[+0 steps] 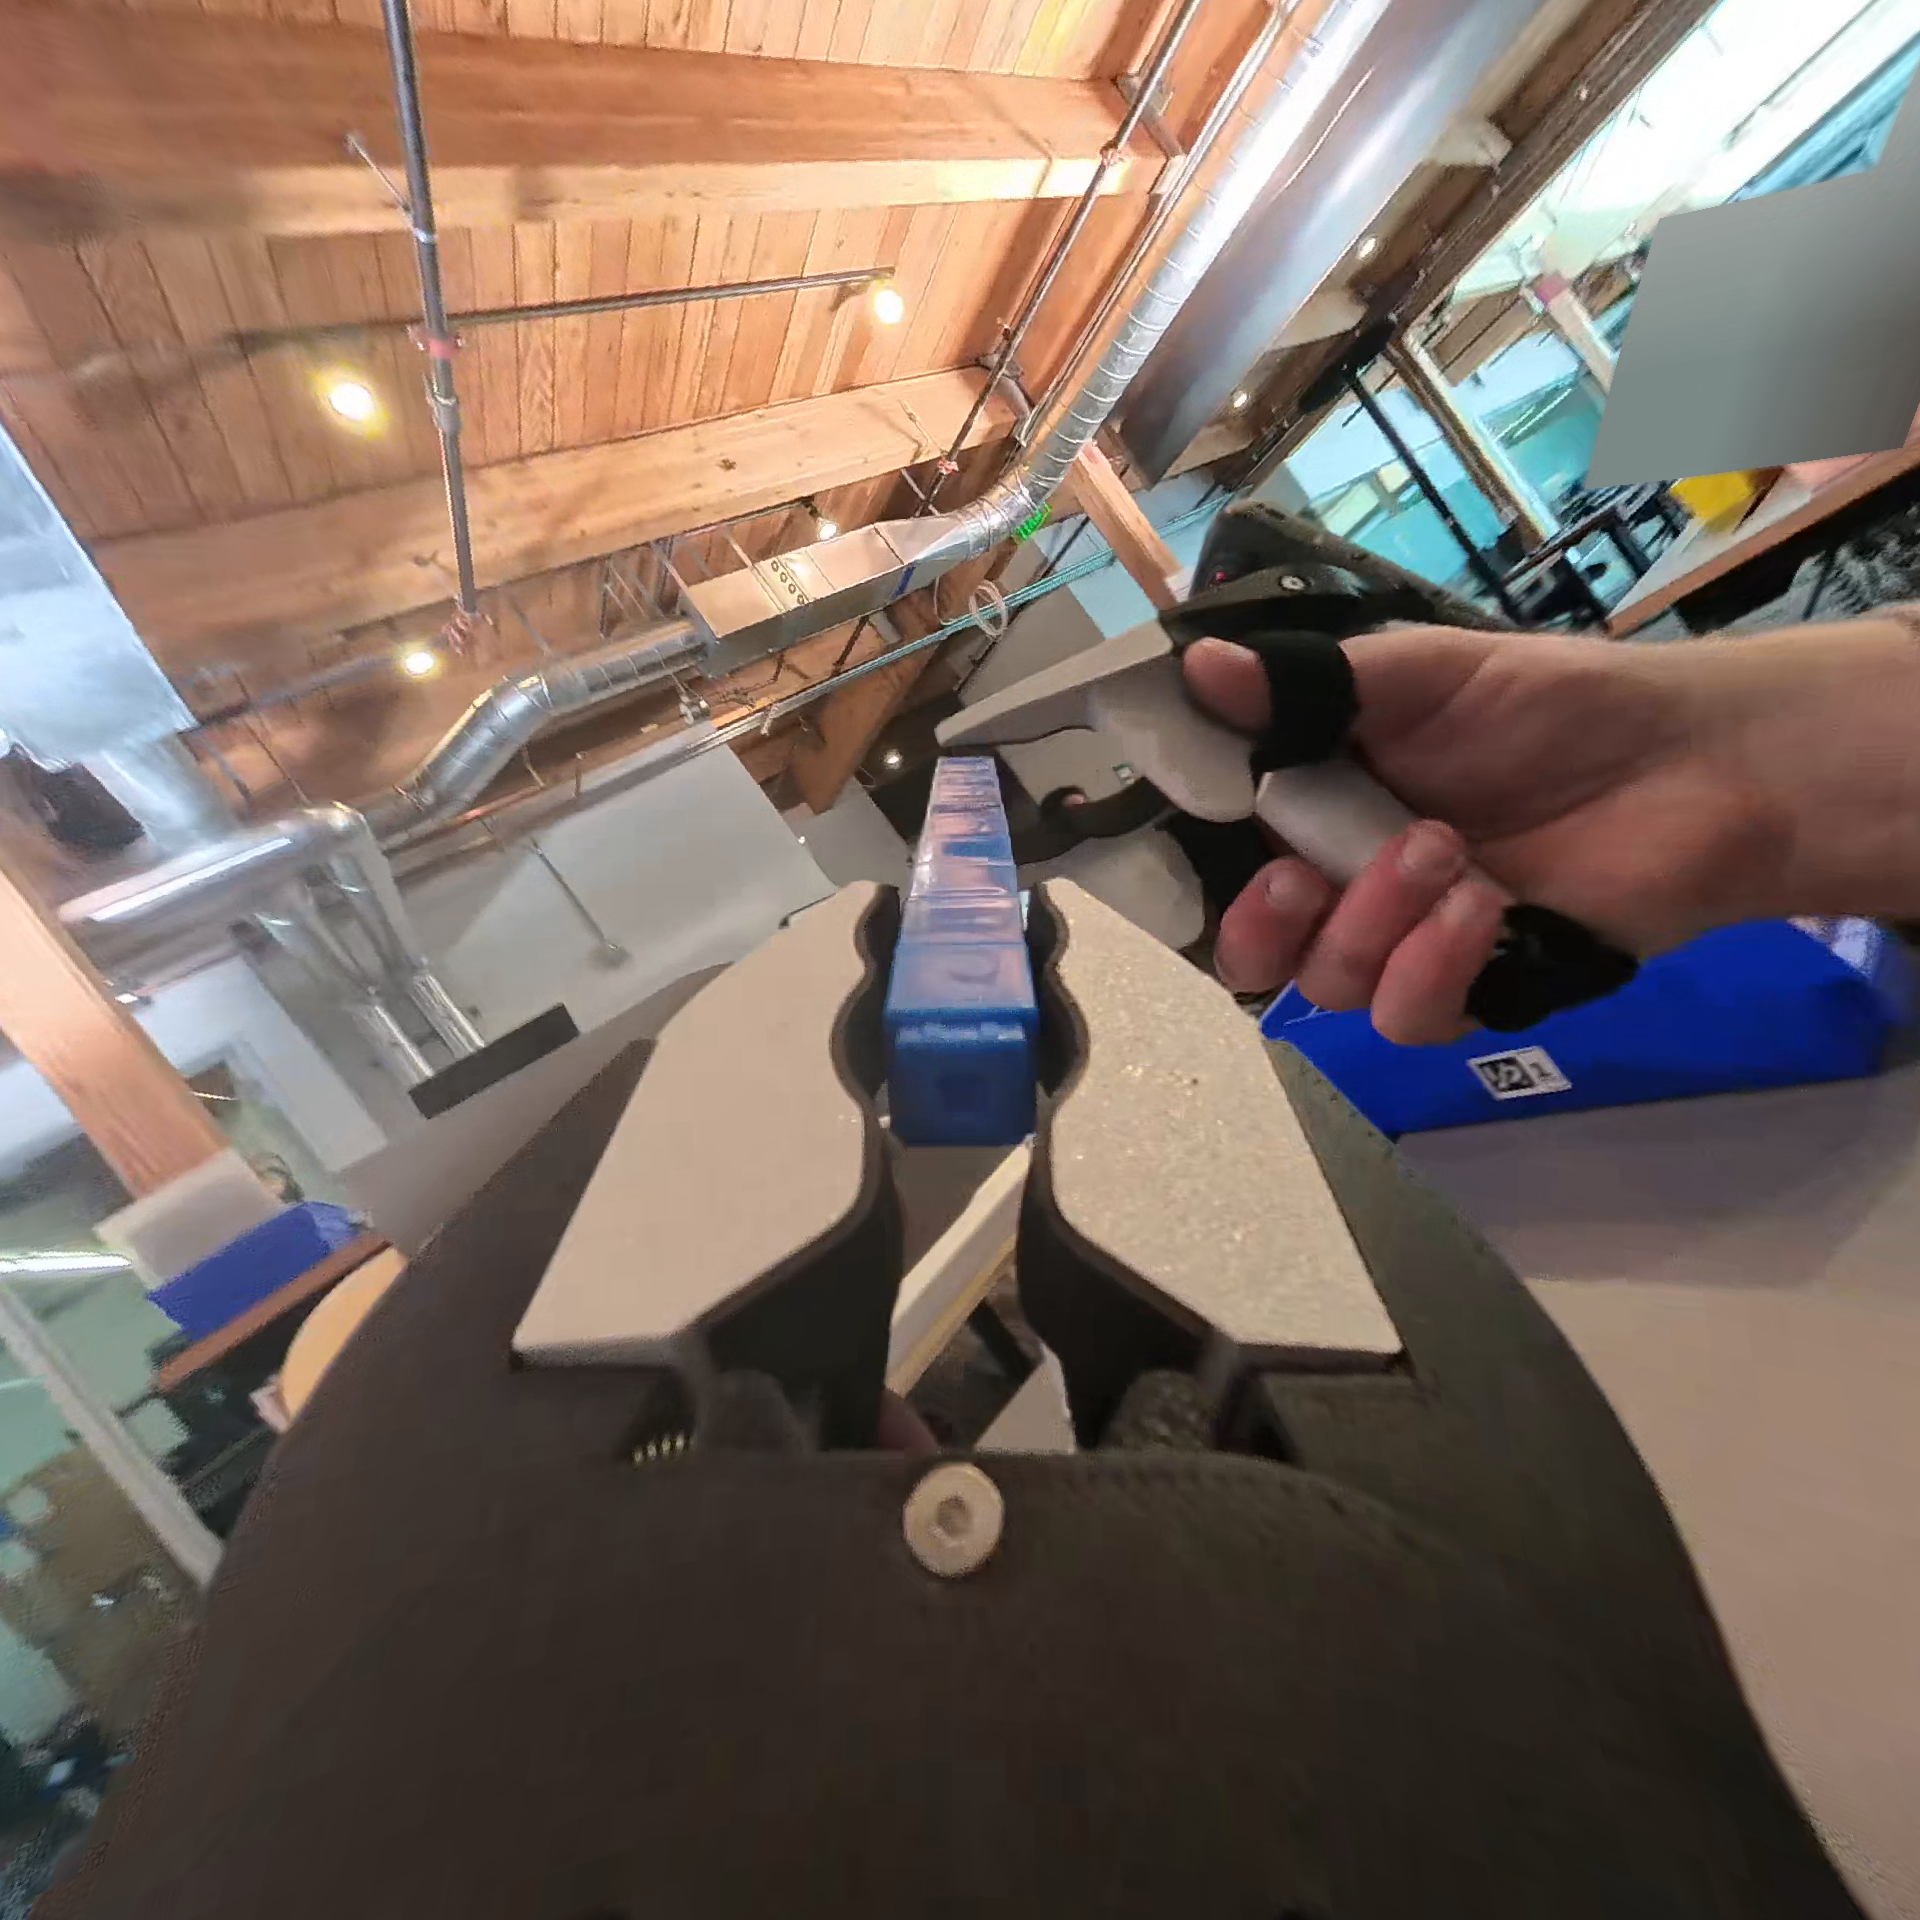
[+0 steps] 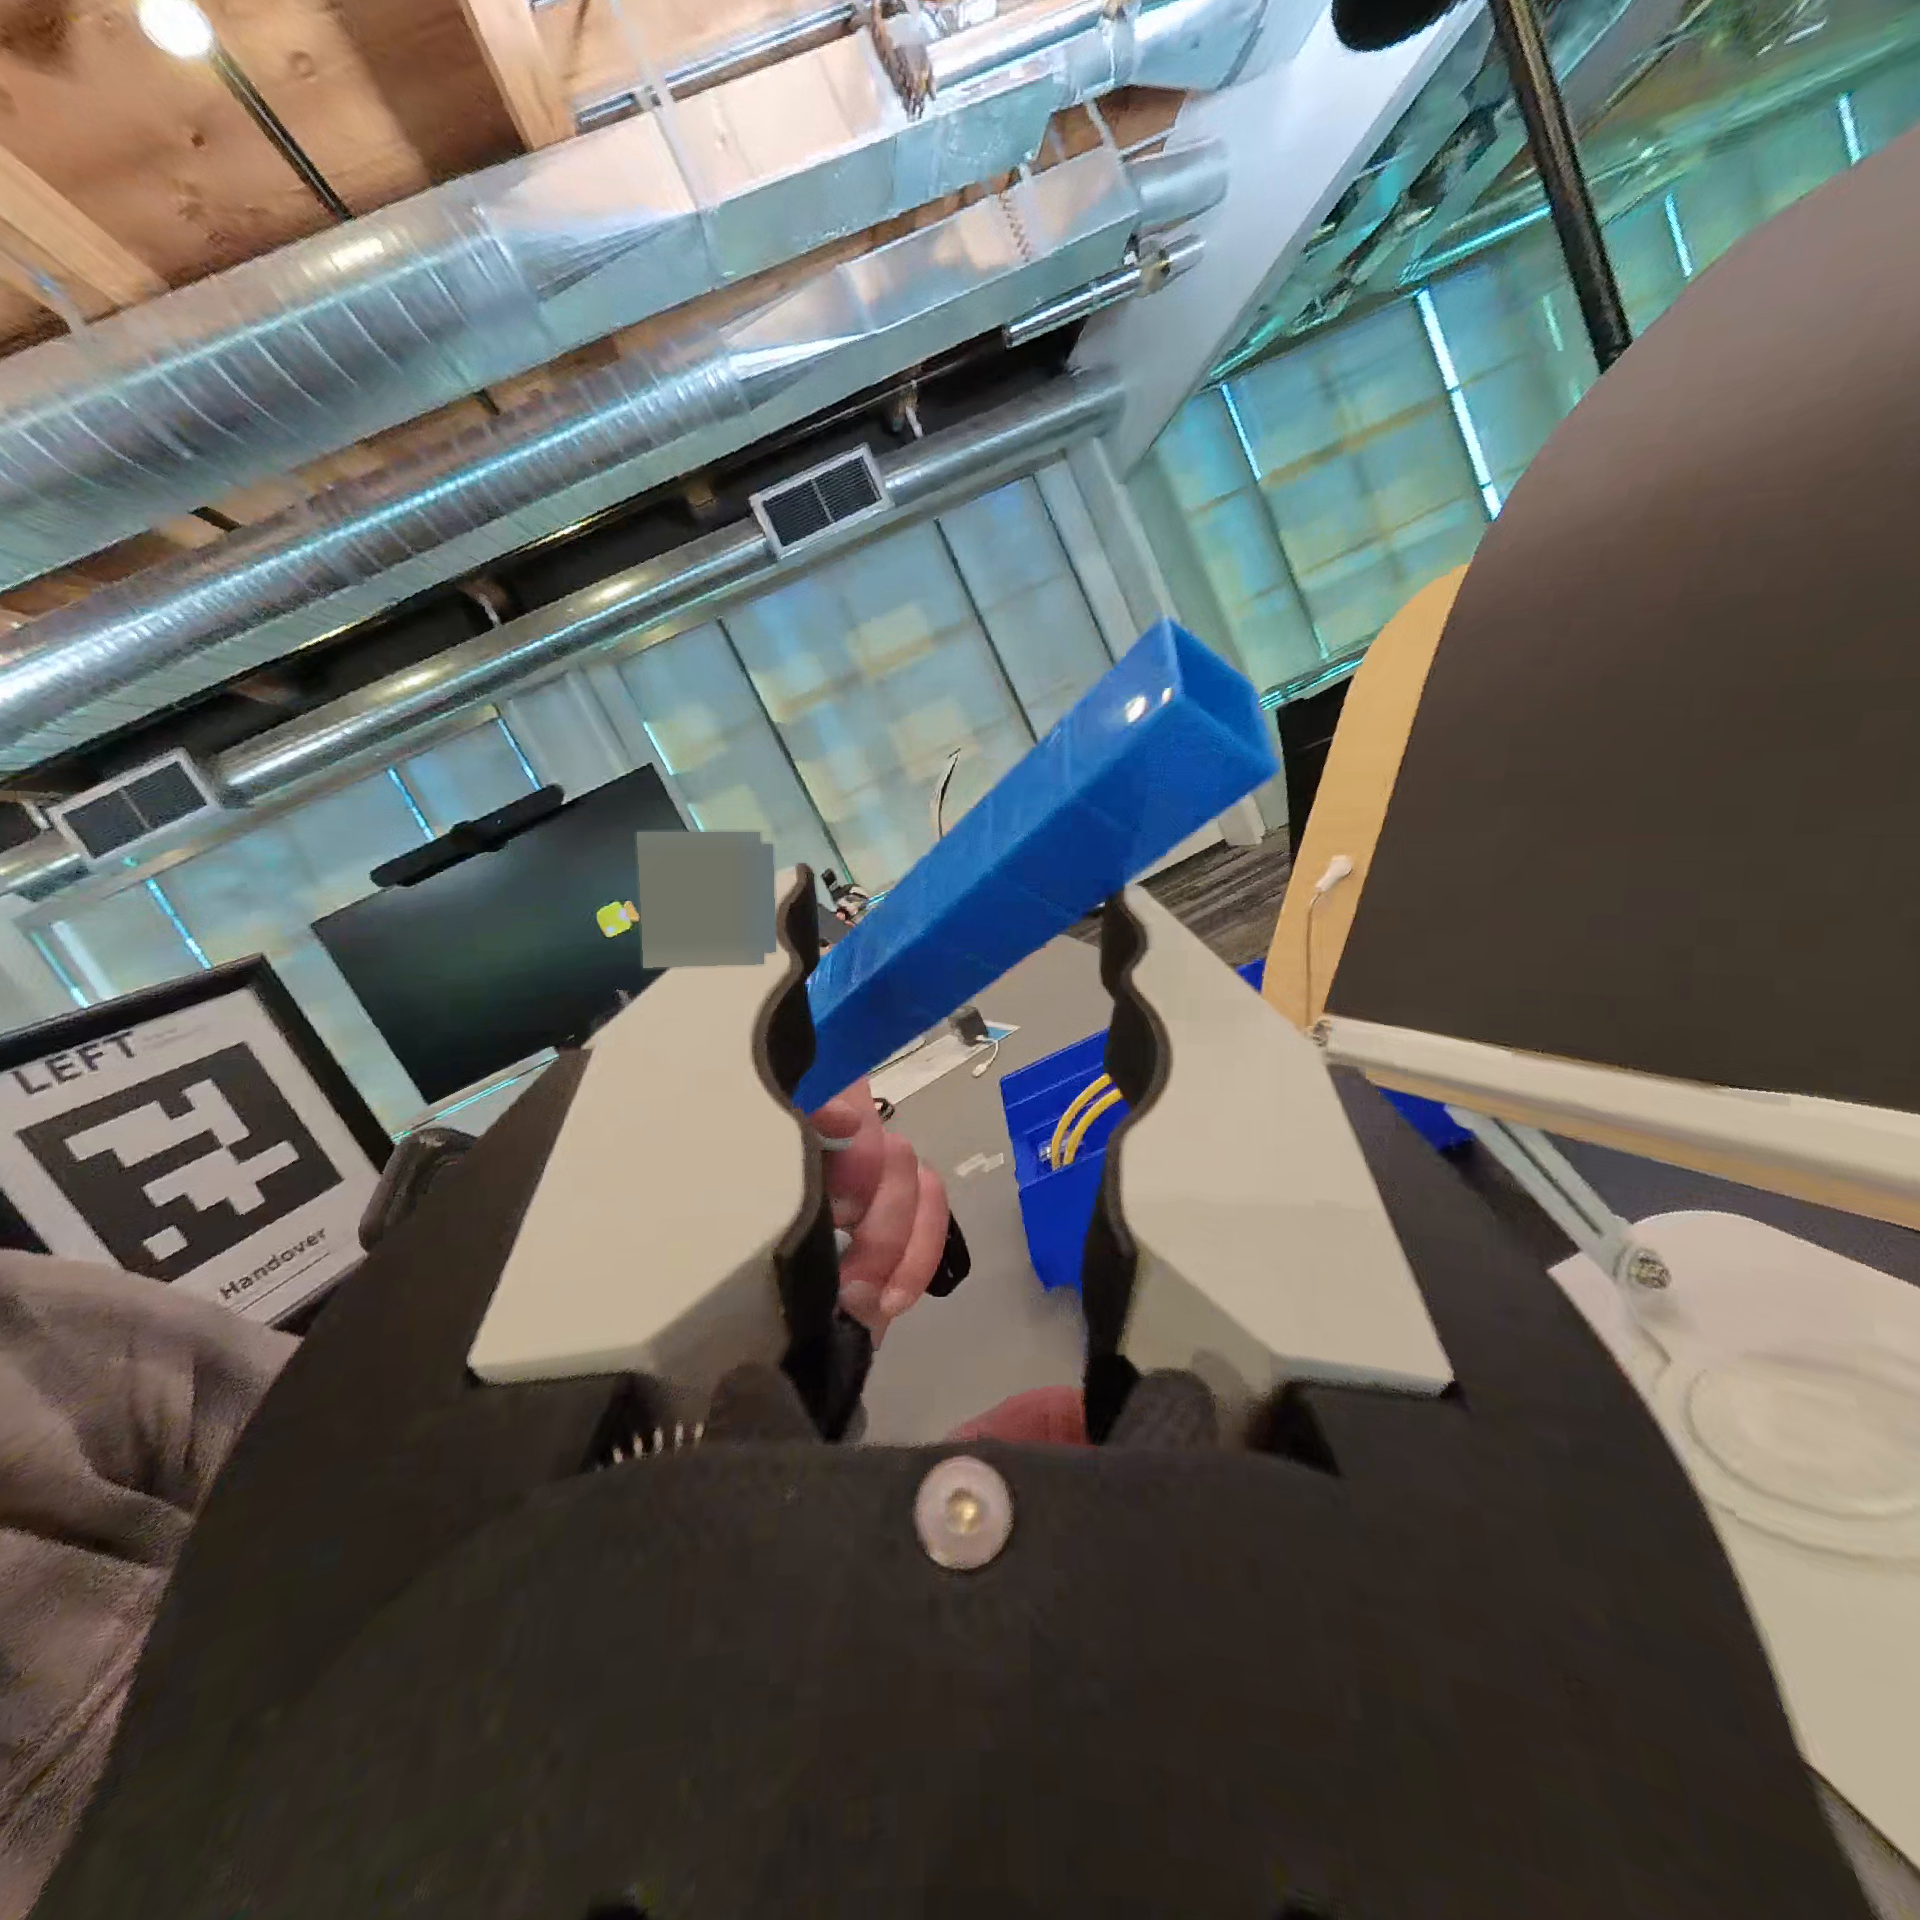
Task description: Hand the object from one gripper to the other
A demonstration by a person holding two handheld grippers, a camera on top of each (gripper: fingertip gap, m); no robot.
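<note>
The left gripper [image 1: 961, 914] is clamped on a blue bar [image 1: 961, 997]; the right gripper [image 2: 961, 914] is spread apart. A grey counter [image 1: 1662, 1195] is set beneath a wooden ceiling [image 1: 623, 208]; a framed marker sign [image 2: 177, 1143] bears writing.

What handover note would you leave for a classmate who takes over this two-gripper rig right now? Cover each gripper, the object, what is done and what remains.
Left gripper: shut on the long blue square plastic bar, gripping near its lower end; the bar points up and away.
Right gripper: open, empty, held in a hand. The bar's middle crosses just beyond its fingertips, not yet between them.
Done: bar picked up and presented.
Left: slide the right gripper around the bar, close it, then open the left gripper.
</note>
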